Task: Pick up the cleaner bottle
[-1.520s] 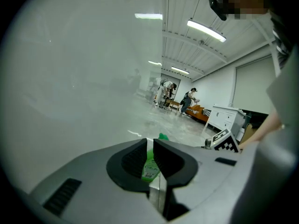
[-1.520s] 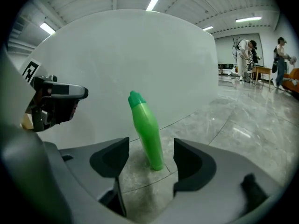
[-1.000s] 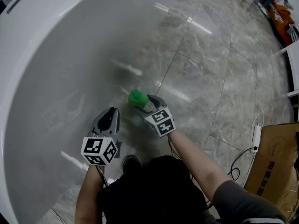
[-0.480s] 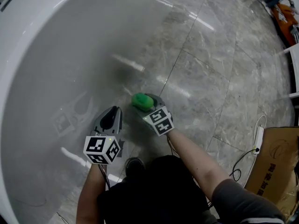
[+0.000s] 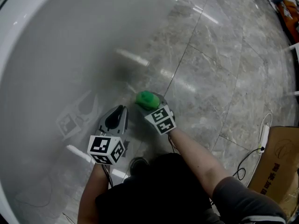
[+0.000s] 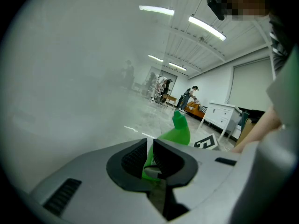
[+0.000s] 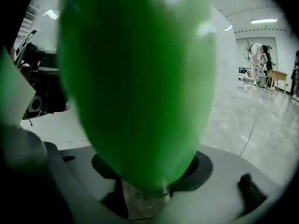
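Observation:
The green cleaner bottle (image 5: pixel 147 99) is off the floor, with my right gripper (image 5: pixel 152 105) shut on it. In the right gripper view the bottle (image 7: pixel 135 78) fills most of the picture, and its narrow end is pinched between the jaws of the right gripper (image 7: pixel 154 181). My left gripper (image 5: pixel 117 114) hangs just to the left of it, apart from it, shut with nothing held. Through the thin slit of the left gripper (image 6: pixel 150 155) I see the bottle (image 6: pixel 177 132) with its cap upward.
The curved white wall of a bathtub (image 5: pixel 56 55) rises at the left, close to the left gripper. Grey marble floor (image 5: pixel 224 78) spreads to the right. A cardboard box (image 5: pixel 278 167) and a white power strip with cable (image 5: pixel 264 134) lie at the lower right.
Both grippers have drifted a little to the right in the head view. The right one still grips the green bottle and the left one stays shut.

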`<action>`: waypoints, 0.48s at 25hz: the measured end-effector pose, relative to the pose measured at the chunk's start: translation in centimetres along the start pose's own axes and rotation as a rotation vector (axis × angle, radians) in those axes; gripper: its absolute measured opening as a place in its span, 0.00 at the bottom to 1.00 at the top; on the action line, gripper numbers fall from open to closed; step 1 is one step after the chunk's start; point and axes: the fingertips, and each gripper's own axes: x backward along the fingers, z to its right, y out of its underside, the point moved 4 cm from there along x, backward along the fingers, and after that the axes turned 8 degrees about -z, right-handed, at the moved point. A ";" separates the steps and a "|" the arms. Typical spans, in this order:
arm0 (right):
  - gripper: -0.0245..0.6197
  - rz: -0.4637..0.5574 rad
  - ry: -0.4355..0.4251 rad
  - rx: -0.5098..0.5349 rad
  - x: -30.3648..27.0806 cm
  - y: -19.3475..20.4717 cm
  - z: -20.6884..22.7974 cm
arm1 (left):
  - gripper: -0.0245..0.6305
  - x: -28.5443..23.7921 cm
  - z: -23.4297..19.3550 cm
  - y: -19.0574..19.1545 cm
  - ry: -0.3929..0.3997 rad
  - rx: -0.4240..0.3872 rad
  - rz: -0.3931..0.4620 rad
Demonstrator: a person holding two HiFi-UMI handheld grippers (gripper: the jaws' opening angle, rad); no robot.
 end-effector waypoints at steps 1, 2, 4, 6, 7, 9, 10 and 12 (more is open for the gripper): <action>0.45 -0.001 0.001 0.001 0.0 -0.1 0.0 | 0.11 0.0 -0.1 0.0 -0.001 -0.004 -0.004; 0.39 -0.001 0.002 -0.003 0.0 -0.2 0.1 | 0.11 0.0 -0.2 0.0 -0.004 -0.004 -0.006; 0.37 0.003 -0.002 -0.043 0.0 -0.4 0.3 | 0.11 0.1 -0.3 -0.1 -0.008 0.001 -0.002; 0.37 0.018 -0.004 -0.112 0.0 -0.3 0.9 | 0.11 0.2 -0.2 -0.2 -0.008 0.002 0.004; 0.37 0.028 -0.002 -0.144 0.0 -0.3 1.2 | 0.11 0.1 -0.2 -0.3 -0.006 0.000 0.005; 0.36 0.038 -0.006 -0.188 0.2 -0.3 1.6 | 0.11 0.1 -0.1 -0.3 -0.005 -0.004 0.004; 0.36 0.036 -0.013 -0.198 0.4 -0.4 1.6 | 0.11 0.1 0.0 -0.4 -0.006 -0.006 0.003; 0.36 0.031 -0.036 -0.208 0.6 -0.2 1.5 | 0.11 0.3 0.2 -0.5 -0.011 -0.012 0.006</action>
